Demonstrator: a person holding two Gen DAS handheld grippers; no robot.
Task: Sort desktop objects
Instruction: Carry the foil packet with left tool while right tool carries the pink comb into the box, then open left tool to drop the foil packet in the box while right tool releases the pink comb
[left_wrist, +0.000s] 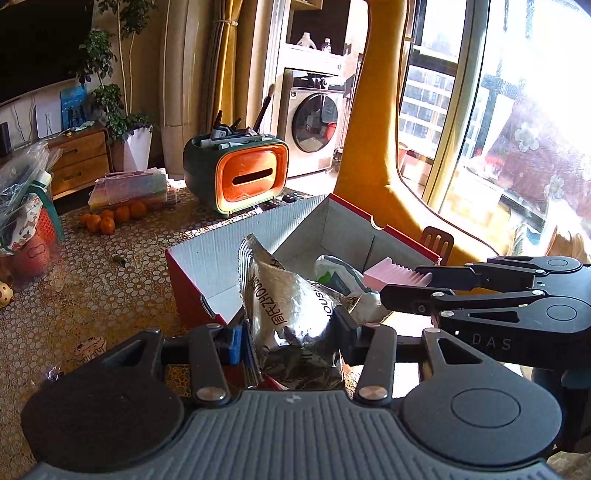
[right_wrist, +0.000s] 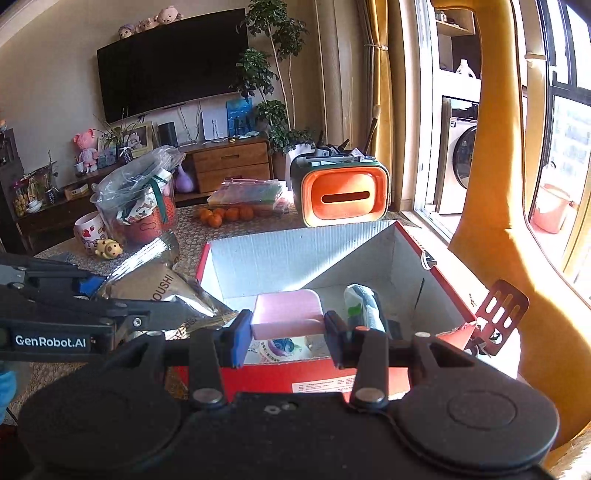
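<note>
Table (right_wrist: 192, 229) w/ patterned cloth carries everything. Biggest task item: red cardboard box (right_wrist: 314, 374), white inside, open top, standing near the window-side edge. It's the collection bin, so both held items are headed there imo.

Already in box: a white/green pouch (right_wrist: 364, 302) lying against the right side, plus a printed packet on the floor, partly hidden.

Behind box: orange/green desk organizer (right_wrist: 343, 195) w/ pens stuck in top, and a few oranges (right_wrist: 225, 215) beside a stack of clear cases. Untouched, well apart from both tools.

Left gripper (left_wrist: 291, 332): jaws pinching a silver foil bag (left_wrist: 291, 306), crumpled, held upright by its lower half. Bag sits at the box's near-left wall, top over the rim, not clearly inside yet. Grip low prob. so the bag drops in top-first or flat.

Right gripper (right_wrist: 288, 332): jaws clamped on a pink ribbed block (right_wrist: 288, 314), side to side, held level above the box interior, near the front wall. Looks ready for release; block is rigid, should drop clean. Foil bag is floppy, could snag on the rim.
</note>
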